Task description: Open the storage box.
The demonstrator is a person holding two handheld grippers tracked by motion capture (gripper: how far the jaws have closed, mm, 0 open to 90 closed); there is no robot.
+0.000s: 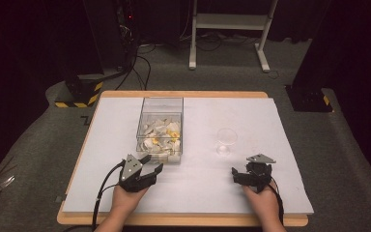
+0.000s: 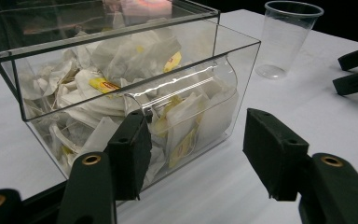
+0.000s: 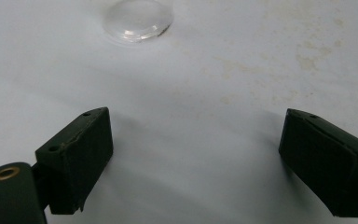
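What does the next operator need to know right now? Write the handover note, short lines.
Left claw: open, nothing held, at the near front of the clear box, one jaw close against its wall.
Right claw: open, nothing held, over bare table, short of the plastic cup.
Box: full of tea bags, on the table left of the cup.
Cup: upright and apparently holding nothing.
Done: no tea bag is out of the box.
Left: probably take a tea bag from the box and put it in the cup.
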